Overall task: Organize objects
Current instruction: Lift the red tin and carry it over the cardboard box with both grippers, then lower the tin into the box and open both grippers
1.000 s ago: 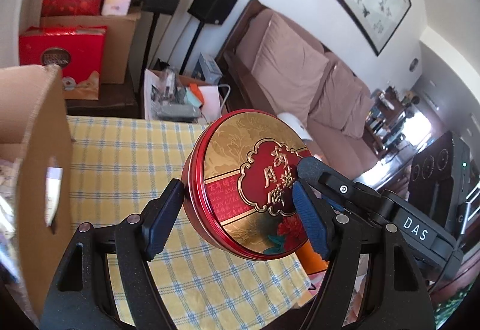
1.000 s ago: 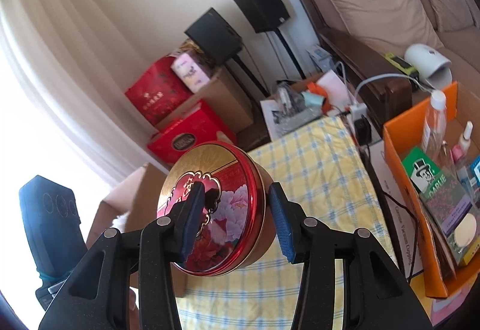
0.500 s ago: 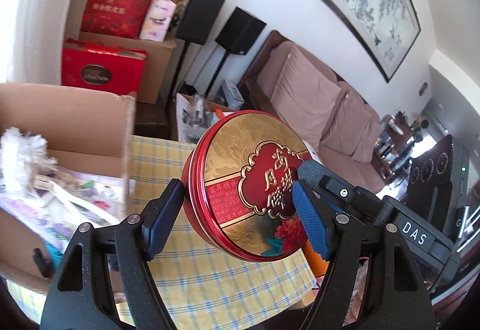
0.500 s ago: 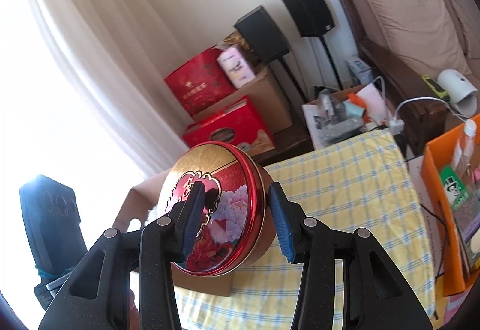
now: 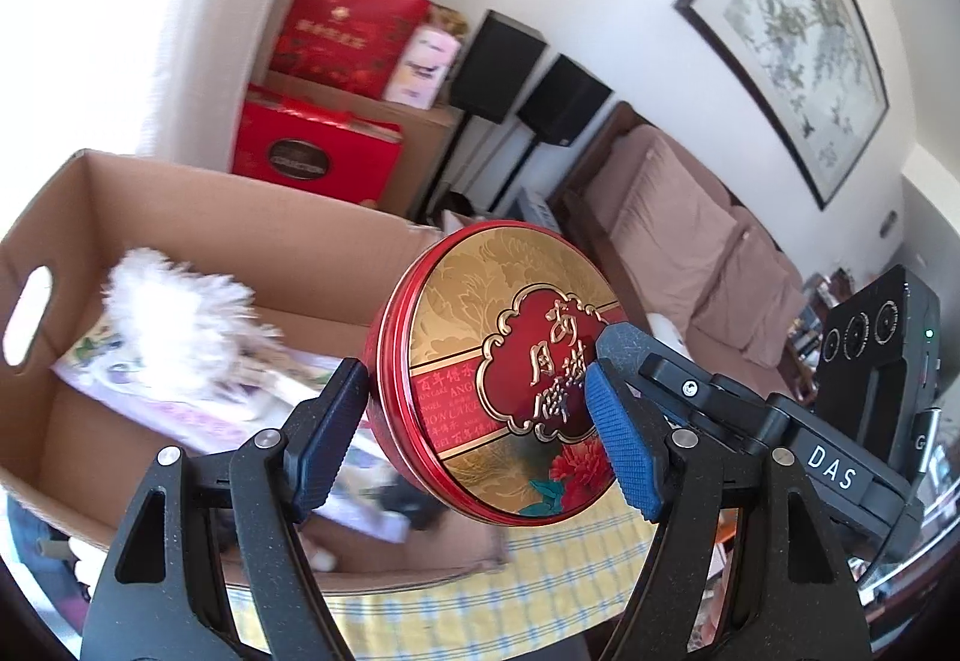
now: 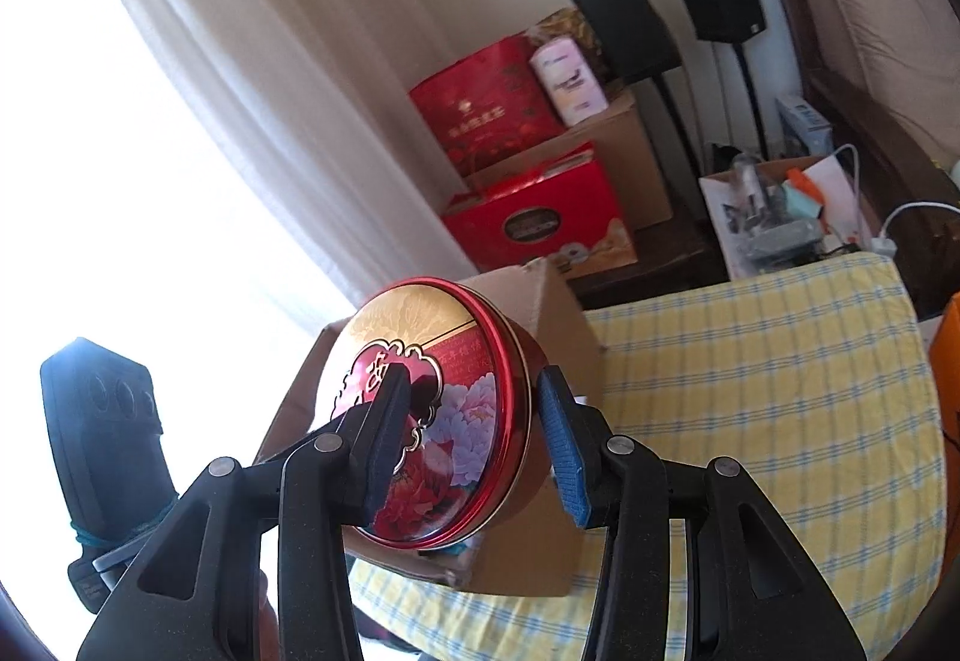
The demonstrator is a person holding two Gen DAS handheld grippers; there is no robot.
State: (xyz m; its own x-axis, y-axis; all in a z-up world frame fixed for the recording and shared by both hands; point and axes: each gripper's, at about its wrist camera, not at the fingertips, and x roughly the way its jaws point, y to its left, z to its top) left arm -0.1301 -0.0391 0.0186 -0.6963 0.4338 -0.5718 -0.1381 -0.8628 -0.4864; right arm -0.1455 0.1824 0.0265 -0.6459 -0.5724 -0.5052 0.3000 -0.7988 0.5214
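Round red tin [image 5: 504, 379] clenched edge-on between right gripper [image 6: 474, 439] jaws, tilted, above cardboard box [image 5: 198, 217]. Left gripper [image 5: 474, 433] jaws straddle tin; contact unclear.

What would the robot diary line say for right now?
held: red tin | grip: left gripper and right gripper both clamped | over: cardboard box | released: no

Both units share one build: matte black speckled plastic frames with triangular cutouts, silver round pivot pins and ribbed blue pads on the fingers [image 5: 624, 457]. The left gripper [image 5: 474, 439] shows four pins across its linkage, and the right gripper [image 6: 474, 439] has the same layout. The right unit's side body carries a white "DAS" marking [image 5: 831, 467], a silver screw, and a black module with three round lenses and a green LED.
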